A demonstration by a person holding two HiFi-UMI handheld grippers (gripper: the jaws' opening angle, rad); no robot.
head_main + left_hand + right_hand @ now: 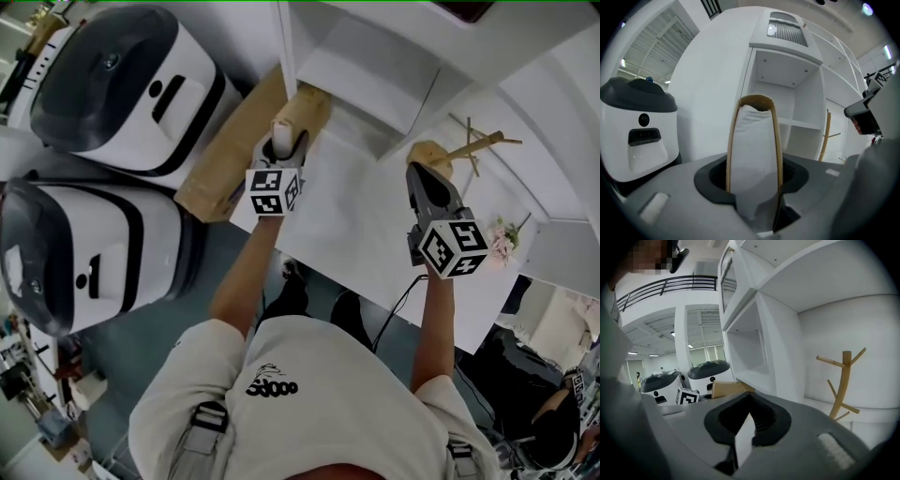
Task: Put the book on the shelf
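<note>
Shelf [375,56]: white boxy cubbies, smooth flat panels, straight ahead of both sets of fingers. Book [754,140] is outside the cubbies, in front of the shelf, upright between the fingers of the left gripper [284,148]. The fingers are clamped on its two thin tan covers with the white page block between them, and the tan rounded spine end points away toward a cubby.

The right gripper [419,178] has its fingers near together with a thin slit, nothing in it. It is over the white desk [356,234].

On the desk, right of the right fingers: a bare wooden branch stand [469,148] and a small pale flower bunch [504,239].

Left of the left fingers is a flat tan panel [225,164], possibly cardboard. Further left are two rounded glossy white-and-black machines [122,84] on a grey-teal floor [159,337]. The room is bright, with white walls.
</note>
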